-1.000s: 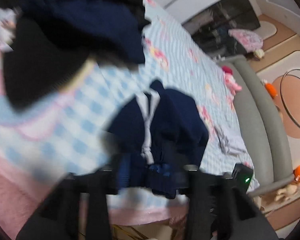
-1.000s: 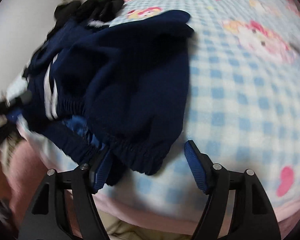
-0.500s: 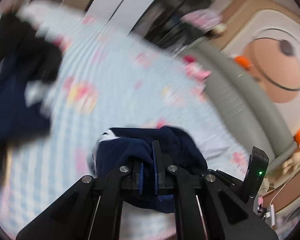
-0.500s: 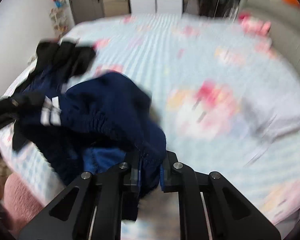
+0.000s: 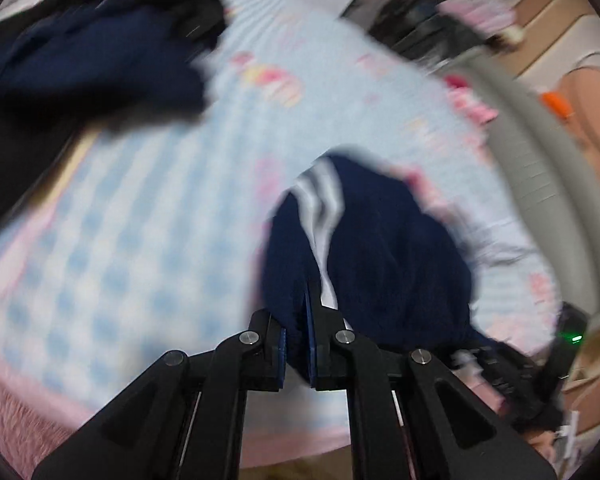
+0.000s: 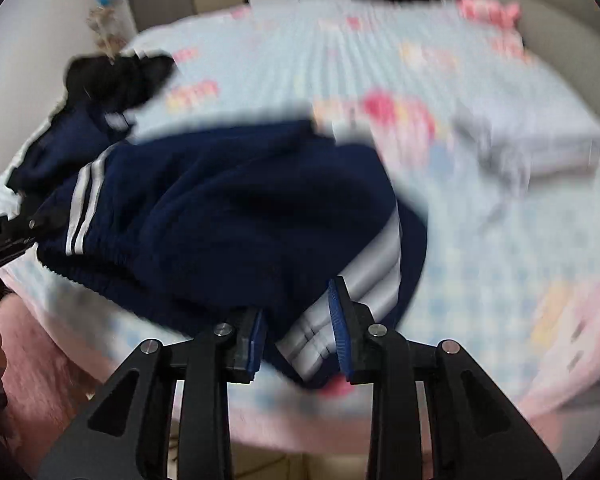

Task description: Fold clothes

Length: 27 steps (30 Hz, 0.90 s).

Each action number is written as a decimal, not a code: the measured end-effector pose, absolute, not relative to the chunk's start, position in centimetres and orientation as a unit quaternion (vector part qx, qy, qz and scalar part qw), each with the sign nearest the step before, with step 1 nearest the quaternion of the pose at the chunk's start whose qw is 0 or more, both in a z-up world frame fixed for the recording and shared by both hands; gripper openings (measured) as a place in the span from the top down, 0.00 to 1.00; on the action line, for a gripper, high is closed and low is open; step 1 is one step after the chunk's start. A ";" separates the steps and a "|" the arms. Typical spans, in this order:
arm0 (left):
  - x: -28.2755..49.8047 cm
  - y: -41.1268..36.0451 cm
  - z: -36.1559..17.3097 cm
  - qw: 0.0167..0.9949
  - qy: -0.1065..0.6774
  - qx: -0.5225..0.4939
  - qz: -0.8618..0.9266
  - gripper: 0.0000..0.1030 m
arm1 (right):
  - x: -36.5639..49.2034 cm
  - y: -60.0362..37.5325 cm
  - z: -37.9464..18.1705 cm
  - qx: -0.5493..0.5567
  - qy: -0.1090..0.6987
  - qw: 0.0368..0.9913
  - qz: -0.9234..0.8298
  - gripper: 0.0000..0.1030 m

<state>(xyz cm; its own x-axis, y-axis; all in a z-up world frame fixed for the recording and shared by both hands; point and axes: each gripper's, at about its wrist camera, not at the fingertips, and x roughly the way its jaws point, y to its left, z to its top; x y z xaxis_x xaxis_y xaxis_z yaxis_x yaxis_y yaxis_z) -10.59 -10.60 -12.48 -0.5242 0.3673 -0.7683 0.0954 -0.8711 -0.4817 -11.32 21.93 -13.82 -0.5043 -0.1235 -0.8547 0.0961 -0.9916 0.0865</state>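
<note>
The navy track pants (image 6: 236, 216) with white side stripes are bunched up near the front edge of the blue-checked bedsheet (image 5: 140, 220), waistband stretched between the two tongs and the rest sagging in a rumpled heap. On the left, the left gripper (image 5: 298, 344) is pinched nearly closed on the fabric by a stripe, while the right gripper (image 6: 296, 332) has its jaws a bit apart with the striped waistband between them; they've just been opening after a tight squeeze. Compared with a second ago, the pants are lifted and spread wider rather than lying in a lump, and the dark clothes pile (image 5: 92, 44) sits further back left.
</note>
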 end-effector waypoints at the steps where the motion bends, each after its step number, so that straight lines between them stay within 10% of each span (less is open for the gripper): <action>1: -9.9 -11.1 -13.0 0.083 -0.253 -0.481 0.835 0.92 | -10.8 21.9 -14.2 0.495 -0.021 0.062 -0.866 0.72; 11: -6.1 -9.7 -12.2 0.093 -0.147 -0.446 0.878 0.69 | -7.5 21.4 -14.6 0.472 -0.044 0.049 -0.879 0.65; 27: -5.3 -4.5 -10.9 0.174 -0.017 -0.415 0.893 0.66 | -6.6 22.5 -14.6 0.474 -0.052 0.033 -0.878 0.63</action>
